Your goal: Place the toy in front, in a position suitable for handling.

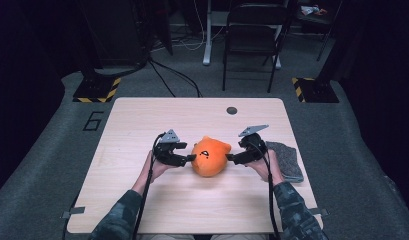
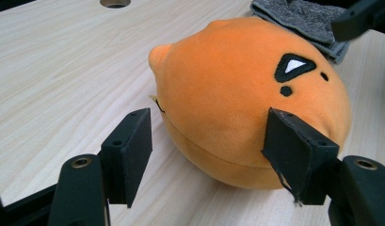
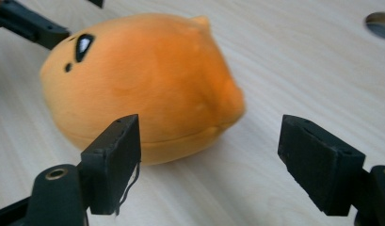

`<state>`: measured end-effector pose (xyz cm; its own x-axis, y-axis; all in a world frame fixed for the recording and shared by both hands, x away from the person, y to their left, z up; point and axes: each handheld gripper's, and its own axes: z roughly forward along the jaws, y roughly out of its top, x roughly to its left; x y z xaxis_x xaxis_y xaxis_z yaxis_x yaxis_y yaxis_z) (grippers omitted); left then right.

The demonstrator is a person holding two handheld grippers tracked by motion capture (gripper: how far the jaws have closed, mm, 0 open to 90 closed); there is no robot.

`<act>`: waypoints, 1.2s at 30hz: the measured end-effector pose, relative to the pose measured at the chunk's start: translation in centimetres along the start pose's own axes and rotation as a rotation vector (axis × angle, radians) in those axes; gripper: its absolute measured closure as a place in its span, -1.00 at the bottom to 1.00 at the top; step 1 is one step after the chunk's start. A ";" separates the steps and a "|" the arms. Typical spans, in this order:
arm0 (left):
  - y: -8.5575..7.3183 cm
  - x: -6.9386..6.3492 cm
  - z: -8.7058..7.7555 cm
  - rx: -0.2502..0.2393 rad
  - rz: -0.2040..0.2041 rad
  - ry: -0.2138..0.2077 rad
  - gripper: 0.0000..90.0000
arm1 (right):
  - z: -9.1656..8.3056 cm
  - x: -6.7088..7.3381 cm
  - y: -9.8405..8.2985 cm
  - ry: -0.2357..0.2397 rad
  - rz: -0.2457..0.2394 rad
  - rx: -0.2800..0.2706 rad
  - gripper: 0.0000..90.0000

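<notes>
An orange round plush toy [image 1: 210, 156] with a black-and-white face mark lies on the wooden table [image 1: 142, 125], between my two grippers. My left gripper [image 1: 190, 158] is at its left side, jaws open, with the plush [image 2: 237, 89] just ahead of the pads and nothing pressed between them [image 2: 211, 141]. My right gripper [image 1: 231, 159] is at the toy's right side, also open, and the plush [image 3: 143, 80] lies in front of its left pad [image 3: 213, 157]. Each hand holds its gripper low over the table.
A folded grey cloth [image 1: 286, 160] lies right of my right hand, near the table's right edge; it is behind the plush in the left gripper view [image 2: 303, 19]. A round hole [image 1: 232, 110] is in the tabletop at the back. A folding chair [image 1: 252, 35] stands beyond the table.
</notes>
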<state>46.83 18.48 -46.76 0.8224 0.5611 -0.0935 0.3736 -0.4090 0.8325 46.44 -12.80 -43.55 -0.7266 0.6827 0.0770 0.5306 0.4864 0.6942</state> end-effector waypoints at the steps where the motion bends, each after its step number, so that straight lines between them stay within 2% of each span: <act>1: 0.0 0.1 0.1 0.006 0.002 -0.013 -0.28 | 0.3 0.3 -0.1 -0.002 0.010 0.010 -0.54; 4: -0.1 0.2 0.3 0.019 0.003 -0.029 -0.29 | 0.8 0.9 -0.1 0.015 0.000 0.026 -0.52; 5: -0.2 0.2 0.7 0.028 0.006 -0.050 -0.29 | 1.5 1.4 -0.1 0.024 -0.003 0.043 -0.48; 7: -0.3 0.1 0.9 0.038 0.008 -0.057 -0.28 | 1.7 1.6 -0.1 0.018 -0.001 0.047 -0.44; 8: -0.4 0.1 1.2 0.057 0.006 -0.066 -0.26 | 2.5 1.8 -0.1 0.030 0.003 0.058 -0.28; 9: -0.4 0.1 1.2 0.057 0.006 -0.066 -0.25 | 2.5 1.8 -0.1 0.030 0.003 0.058 -0.28; 10: -0.7 0.2 1.4 0.051 -0.012 -0.082 -0.22 | 2.9 1.9 -0.1 0.045 0.007 0.068 -0.14; 12: -0.8 0.2 1.5 0.050 -0.019 -0.097 -0.17 | 3.1 2.0 -0.1 0.047 0.015 0.071 -0.12; 13: -1.0 0.1 1.8 0.044 -0.024 -0.114 -0.01 | 3.3 1.9 -0.2 0.050 0.014 0.073 -0.01; 15: -1.0 0.0 1.9 0.049 -0.015 -0.113 0.07 | 3.5 1.9 -0.3 0.048 0.007 0.071 0.12; 16: -1.1 -0.3 2.1 0.041 -0.016 -0.116 0.14 | 3.8 2.1 -0.5 0.047 0.019 0.079 0.21; 18: -1.2 -0.7 2.3 0.036 -0.005 -0.110 0.29 | 3.9 2.1 -0.7 0.049 0.019 0.083 0.29; 19: -1.3 -0.9 2.5 0.031 0.001 -0.108 0.41 | 4.2 2.0 -1.0 0.048 0.016 0.074 0.44; 20: -1.4 -1.2 2.6 0.022 0.007 -0.078 0.48 | 4.2 2.1 -1.0 0.040 0.023 0.072 0.50; 21: -1.4 -1.2 2.6 0.022 0.007 -0.078 0.54 | 4.2 2.1 -1.0 0.040 0.023 0.072 0.50; 22: -1.3 -1.4 2.6 0.016 0.010 -0.078 0.54 | 4.1 2.1 -0.9 0.036 0.016 0.062 0.56; 23: -1.3 -1.4 2.5 0.015 0.014 -0.070 0.64 | 3.9 2.3 -0.8 0.023 0.010 0.053 0.63; 27: -0.7 -1.9 1.8 0.001 0.039 -0.052 0.69 | 3.2 2.2 -0.3 0.013 0.011 0.029 0.68; 29: -0.3 -2.2 1.4 -0.006 0.048 -0.050 0.69 | 2.6 2.2 0.2 -0.001 -0.031 0.009 0.69; 30: -0.1 -2.5 1.0 -0.022 0.055 -0.036 0.69 | 2.6 2.2 0.2 -0.001 -0.031 0.009 0.69; 31: 0.2 -2.7 0.7 -0.026 0.060 -0.039 0.68 | 2.2 2.3 0.5 0.004 -0.035 0.001 0.69; 32: 0.7 -3.1 0.1 -0.047 0.069 -0.029 0.68 | 1.5 2.4 0.9 -0.003 -0.057 -0.021 0.68; 33: 0.7 -3.1 0.1 -0.047 0.069 -0.029 0.68 | 1.2 2.4 1.0 0.001 -0.062 -0.031 0.68; 36: 1.4 -4.3 -0.9 -0.060 0.087 -0.024 0.68 | 0.2 2.4 1.5 0.003 -0.082 -0.046 0.67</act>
<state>43.46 16.16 -44.65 0.8609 0.5077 -0.0322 0.2750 -0.4111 0.8691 45.60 -10.28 -42.44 -0.7678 0.6403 0.0208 0.4490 0.5147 0.7304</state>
